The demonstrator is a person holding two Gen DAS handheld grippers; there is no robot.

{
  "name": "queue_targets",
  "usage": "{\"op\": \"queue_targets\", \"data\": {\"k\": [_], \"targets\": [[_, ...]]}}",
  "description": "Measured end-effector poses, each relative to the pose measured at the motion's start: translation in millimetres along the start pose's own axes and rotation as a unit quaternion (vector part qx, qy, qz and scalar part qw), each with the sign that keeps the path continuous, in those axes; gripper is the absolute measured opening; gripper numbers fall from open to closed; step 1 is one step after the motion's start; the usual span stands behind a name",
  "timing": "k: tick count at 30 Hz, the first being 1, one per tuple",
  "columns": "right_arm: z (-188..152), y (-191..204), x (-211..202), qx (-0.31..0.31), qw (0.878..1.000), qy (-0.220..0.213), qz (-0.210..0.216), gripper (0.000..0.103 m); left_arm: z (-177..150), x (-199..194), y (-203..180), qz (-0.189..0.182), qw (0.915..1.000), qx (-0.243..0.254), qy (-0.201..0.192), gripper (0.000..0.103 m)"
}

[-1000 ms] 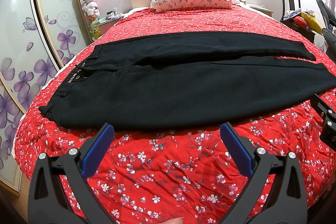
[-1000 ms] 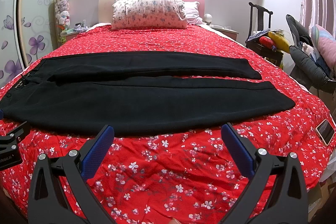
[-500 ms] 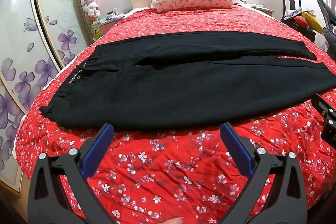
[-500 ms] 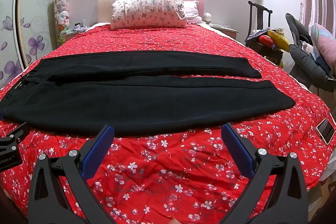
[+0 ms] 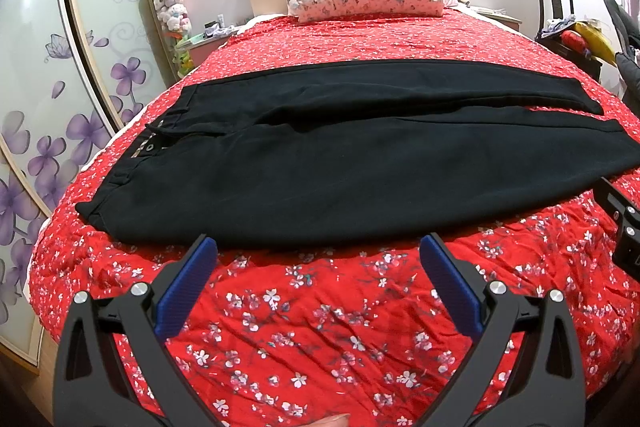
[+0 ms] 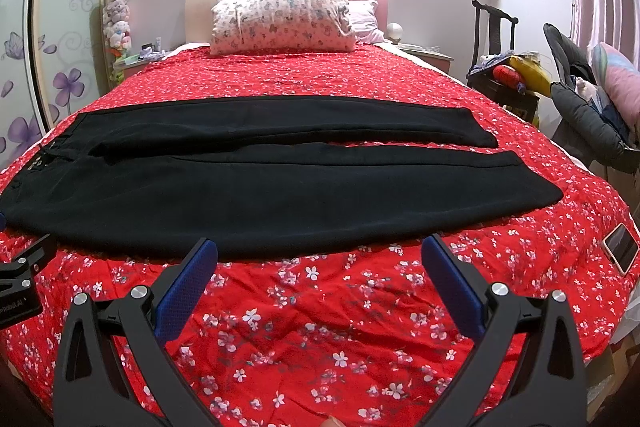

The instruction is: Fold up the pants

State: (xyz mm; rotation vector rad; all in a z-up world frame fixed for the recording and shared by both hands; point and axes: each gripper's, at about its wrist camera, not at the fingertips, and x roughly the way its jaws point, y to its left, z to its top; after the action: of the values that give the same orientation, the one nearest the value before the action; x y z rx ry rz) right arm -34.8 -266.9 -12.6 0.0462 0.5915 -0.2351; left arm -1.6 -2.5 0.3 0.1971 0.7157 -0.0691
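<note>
Black pants [image 5: 340,163] lie flat across a red floral bedspread [image 5: 320,327], waistband at the left, both legs stretched to the right, side by side. They also show in the right wrist view [image 6: 280,195]. My left gripper [image 5: 318,247] is open and empty, hovering just in front of the near edge of the pants by the hip part. My right gripper [image 6: 320,247] is open and empty, in front of the near leg's edge. Each gripper's body shows at the edge of the other's view.
A patterned pillow [image 6: 280,19] leans on the headboard at the far end. A phone [image 6: 620,251] lies near the bed's right edge. A chair [image 6: 504,75] with items and a dark jacket [image 6: 588,123] stand to the right. A wardrobe with purple flowers [image 5: 60,99] is at the left.
Both grippers have drifted very slightly; the pants lie the same and the jaws stay open.
</note>
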Motion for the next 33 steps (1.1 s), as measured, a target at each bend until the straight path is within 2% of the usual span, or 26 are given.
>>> {"op": "queue_targets", "data": {"k": [26,30,33], "targets": [[-2.7,-2.3,1.5,0.002,1.000,0.001,0.003,0.102,-0.2,1.0,1.6,0.001,1.0000,0.001,-0.001,0.101],[-0.3,-9.7,3.9,0.011,1.000,0.006,0.027,0.102,0.0,1.0,1.9,0.001,1.0000,0.000,0.000,0.101],[-1.8,-24.2,13.2,0.025,0.995,0.026,0.088,0.102,-0.7,3.1,5.4,0.000,1.0000,-0.006,0.002,0.101]]}}
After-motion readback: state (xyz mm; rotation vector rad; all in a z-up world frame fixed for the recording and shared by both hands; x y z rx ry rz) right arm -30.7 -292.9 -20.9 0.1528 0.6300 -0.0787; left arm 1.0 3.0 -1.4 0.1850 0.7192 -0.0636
